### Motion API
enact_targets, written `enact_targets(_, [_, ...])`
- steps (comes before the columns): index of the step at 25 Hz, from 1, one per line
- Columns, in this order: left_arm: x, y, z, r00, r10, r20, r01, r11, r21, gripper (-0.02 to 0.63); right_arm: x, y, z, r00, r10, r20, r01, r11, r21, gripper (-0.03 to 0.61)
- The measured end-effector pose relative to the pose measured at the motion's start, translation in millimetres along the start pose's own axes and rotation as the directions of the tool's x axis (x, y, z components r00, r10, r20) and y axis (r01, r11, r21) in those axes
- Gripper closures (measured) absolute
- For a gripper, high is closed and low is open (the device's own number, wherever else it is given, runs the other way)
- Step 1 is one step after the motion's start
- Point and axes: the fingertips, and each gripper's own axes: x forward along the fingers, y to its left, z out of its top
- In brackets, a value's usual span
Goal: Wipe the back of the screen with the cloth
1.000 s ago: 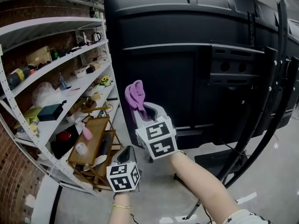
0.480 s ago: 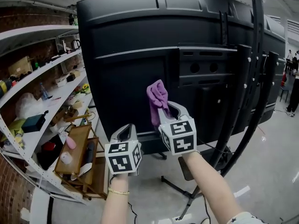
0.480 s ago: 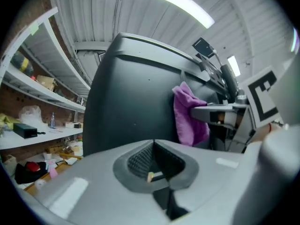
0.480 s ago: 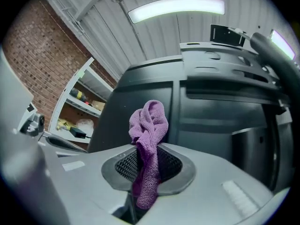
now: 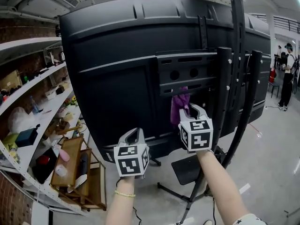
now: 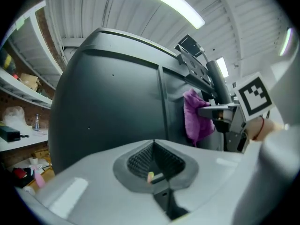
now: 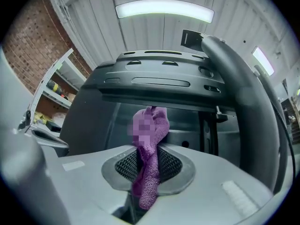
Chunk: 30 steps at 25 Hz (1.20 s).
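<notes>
- Two hand-held grippers are raised in front of the large black plastic back of the screen [image 5: 117, 78], which fills most of the head view.
- The right gripper [image 5: 193, 110] has its jaws clamped on the purple terry cloth [image 7: 149, 149]; the cloth's top bunches above the jaws, and a tail hangs down between them.
- In the head view the cloth [image 5: 179, 103] sits just below the black mounting bracket [image 5: 187, 71], just left of the black metal stand upright [image 5: 224, 93].
- The left gripper view shows the cloth [image 6: 194, 116] up against the screen's rear panel; I cannot tell whether it is pressed firmly.
- The left gripper [image 5: 135, 135] is lower and to the left, near the screen's bottom edge. Its jaws [image 6: 153, 165] are together with nothing between them.
- Both forearms reach up from the bottom of the head view; the left wrist wears a thin yellow bracelet [image 5: 124, 194].
- White metal shelving [image 5: 28, 86] loaded with assorted items stands at the left, with a wooden cart [image 5: 70, 165] beside it on the grey floor.
- A person [image 5: 287, 74] stands far off at the right edge.
</notes>
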Motion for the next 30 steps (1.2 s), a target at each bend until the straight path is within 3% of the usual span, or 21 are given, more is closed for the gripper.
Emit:
enact_targets(4, [-4.3,7.2,14.3,1.000,0.024,0.007,-0.024,0.999,0.024,0.606,-7.7,40.8,14.2,0.998,0.051,0.025,-0.050,0.999,-0.016,0.514])
enact_targets(7, [-17.8,28.5,32.0,0.998,0.058,0.025,-0.058,0.998,0.015,0.606,-17.6,103.8,38.6,0.984,0.166,0.060,-0.165,0.986,-0.019,0.514])
enact_targets(10, [-35.9,64.8,52.1,0.993,0.114,0.038,-0.114,0.993,-0.010,0.606,-20.8,169.2,81.2,0.945,0.303,0.123,-0.301,0.953,-0.034,0.514])
enact_targets(14, [-57.6,115.6,83.9,0.985,0.171,0.029,-0.171,0.985,-0.022,0.606,-5.0,226.7,148.9,0.890,0.416,0.188,-0.414,0.909,-0.054,0.514])
enact_targets(20, [-87.0,181.5,163.5,0.961,0.262,0.084,-0.263,0.965,-0.003,0.606,25.8,277.2,241.9,0.835,0.504,0.221,-0.499,0.862,-0.082,0.514])
enact_targets(25, [-84.9,188.8,210.6,0.954,0.278,0.111,-0.286,0.956,0.063,0.606,47.5,283.7,286.9,0.852,0.487,0.195,-0.470,0.873,-0.128,0.515])
enact_targets(30, [-62.2,163.9,237.1,0.963,0.233,0.137,-0.247,0.965,0.091,0.606,66.8,213.3,294.3,0.928,0.335,0.163,-0.326,0.942,-0.085,0.515])
